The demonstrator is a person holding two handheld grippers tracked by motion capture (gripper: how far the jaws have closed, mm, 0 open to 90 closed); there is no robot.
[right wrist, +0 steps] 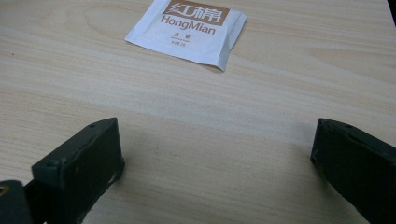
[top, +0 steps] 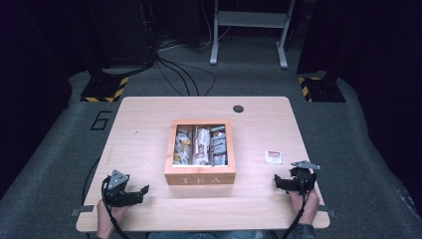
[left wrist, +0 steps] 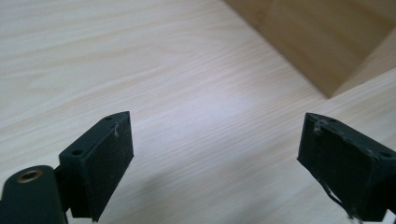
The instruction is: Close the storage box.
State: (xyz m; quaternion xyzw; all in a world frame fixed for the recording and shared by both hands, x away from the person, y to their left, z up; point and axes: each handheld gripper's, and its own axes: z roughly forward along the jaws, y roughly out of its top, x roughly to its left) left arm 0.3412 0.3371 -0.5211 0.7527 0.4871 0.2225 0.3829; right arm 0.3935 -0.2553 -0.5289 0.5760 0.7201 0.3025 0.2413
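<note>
White tea sachet [top: 273, 157] near counter's [top: 149, 119] right edge, ahead of right hand-held gripper [top: 288, 183], jaws spread, ready to grasp; left hand-held gripper [top: 133, 194] likewise agape, empty, beside wooden tea box [top: 200, 175].

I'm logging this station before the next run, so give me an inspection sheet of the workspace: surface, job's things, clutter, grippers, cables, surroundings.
Surface: light wooden table, with a dark round hole near its far edge.
Job's things: open wooden box marked TEA at the table's middle, its compartments packed with tea sachets; one white HongMian sachet lies flat on the table, apart from the box, ahead of the right hand-held gripper.
Clutter: nothing seen.
Grippers: left hand-held gripper open and holding nothing, near the box's corner; right hand-held gripper open and holding nothing.
Cables: black cables on the floor beyond the table.
Surroundings: grey carpet, yellow-black striped bases, a grey metal frame.
</note>
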